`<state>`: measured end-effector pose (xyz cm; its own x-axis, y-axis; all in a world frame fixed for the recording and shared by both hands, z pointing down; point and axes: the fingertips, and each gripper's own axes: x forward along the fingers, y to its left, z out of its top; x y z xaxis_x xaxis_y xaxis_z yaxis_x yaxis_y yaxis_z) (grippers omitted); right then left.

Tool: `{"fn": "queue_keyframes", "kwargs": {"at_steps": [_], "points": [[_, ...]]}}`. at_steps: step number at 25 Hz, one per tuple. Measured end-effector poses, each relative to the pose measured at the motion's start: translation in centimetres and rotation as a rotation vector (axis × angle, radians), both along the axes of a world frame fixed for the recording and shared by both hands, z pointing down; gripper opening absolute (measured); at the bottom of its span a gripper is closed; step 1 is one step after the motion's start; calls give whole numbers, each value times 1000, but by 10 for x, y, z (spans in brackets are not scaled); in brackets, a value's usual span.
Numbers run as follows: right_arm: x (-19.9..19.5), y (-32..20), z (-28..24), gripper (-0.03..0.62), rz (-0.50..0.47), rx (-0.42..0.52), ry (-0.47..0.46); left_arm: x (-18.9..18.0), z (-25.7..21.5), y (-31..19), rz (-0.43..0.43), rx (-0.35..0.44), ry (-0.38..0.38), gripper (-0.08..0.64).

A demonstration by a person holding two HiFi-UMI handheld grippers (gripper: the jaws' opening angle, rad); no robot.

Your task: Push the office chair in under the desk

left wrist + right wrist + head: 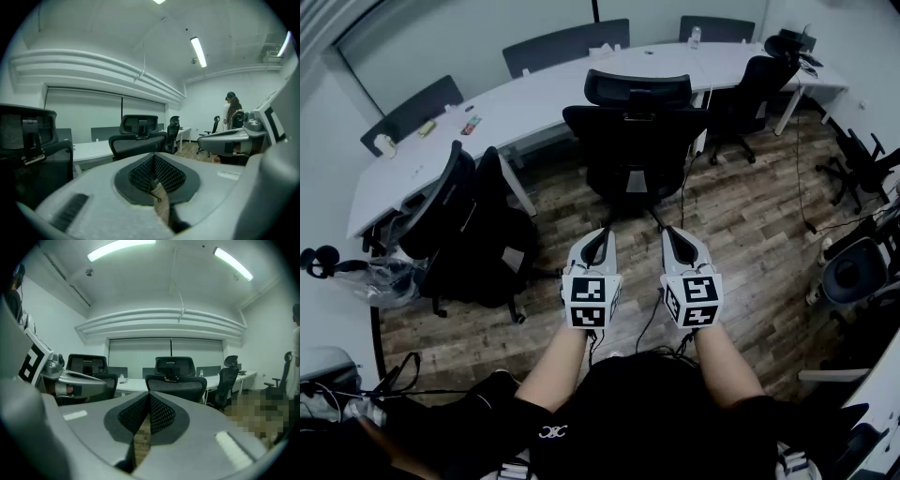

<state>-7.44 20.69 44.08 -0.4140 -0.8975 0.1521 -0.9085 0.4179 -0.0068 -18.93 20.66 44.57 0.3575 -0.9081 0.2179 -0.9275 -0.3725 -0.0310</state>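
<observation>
The black office chair stands on the wood floor straight ahead of me, its mesh back and headrest toward me and its seat toward the long white desk. It appears in the left gripper view as the chair and in the right gripper view as the chair, centred beyond the jaws. My left gripper and right gripper are held side by side, a short way back from the chair and not touching it. Both are shut with nothing in them, as the left gripper and right gripper show up close.
Two more black chairs crowd the desk's left end. Another chair sits at the desk's right end, and further chairs line the right wall. Cables trail over the floor. A person stands off to the right.
</observation>
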Motion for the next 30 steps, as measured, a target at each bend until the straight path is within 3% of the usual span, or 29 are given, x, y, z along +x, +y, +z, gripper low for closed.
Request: {"fn": "queue_keyframes", "kwargs": {"at_steps": [19,30], "points": [[-26,6,8,9,51,5,-81,-41,14,6,13,-8,-21,3],[-15,-41,15,10,72,0,-83,-37,22,-37,24,-19,-40,5]]}}
